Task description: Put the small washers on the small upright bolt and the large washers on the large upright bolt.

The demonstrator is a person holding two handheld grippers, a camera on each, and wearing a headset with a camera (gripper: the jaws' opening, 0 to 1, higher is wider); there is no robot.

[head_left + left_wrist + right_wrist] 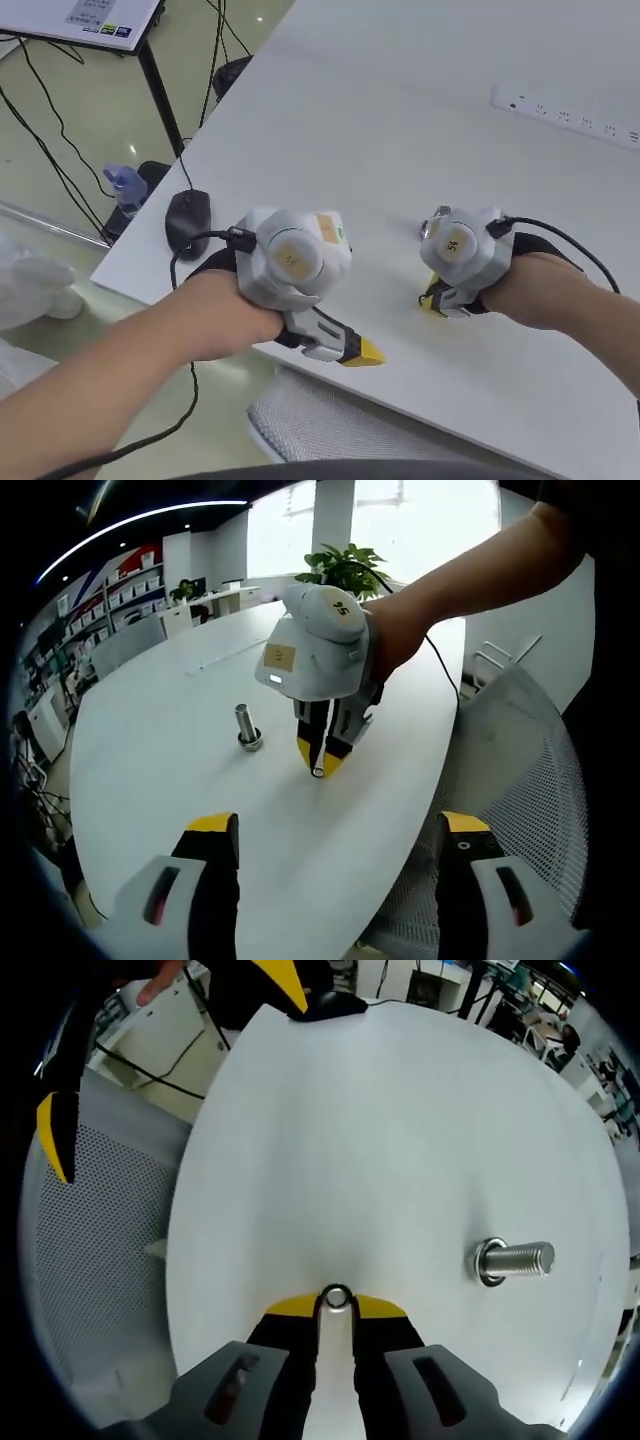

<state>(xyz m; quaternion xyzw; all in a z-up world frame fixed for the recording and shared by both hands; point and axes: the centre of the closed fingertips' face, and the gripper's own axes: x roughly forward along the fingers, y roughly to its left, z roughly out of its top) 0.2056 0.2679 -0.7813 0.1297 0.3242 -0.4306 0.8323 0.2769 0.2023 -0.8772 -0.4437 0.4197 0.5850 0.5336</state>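
On the white table (400,120), my right gripper (336,1306) is shut on a small metal washer (336,1297), its yellow tips close to the tabletop. The left gripper view shows that gripper (322,762) pointing down with the washer (318,771) at its tips. An upright bolt (515,1260) with a washer round its base stands a short way to the side; it is also the bolt (245,725) left of the right gripper. My left gripper (337,825) is open and holds nothing, aimed at the right one. In the head view the left gripper (360,352) hangs over the table's near edge.
A black mouse (187,218) lies at the table's left edge with its cable trailing off. A white power strip (570,115) sits far right. A grey mesh chair (310,425) stands under the near edge. A bottle (125,185) is on the floor.
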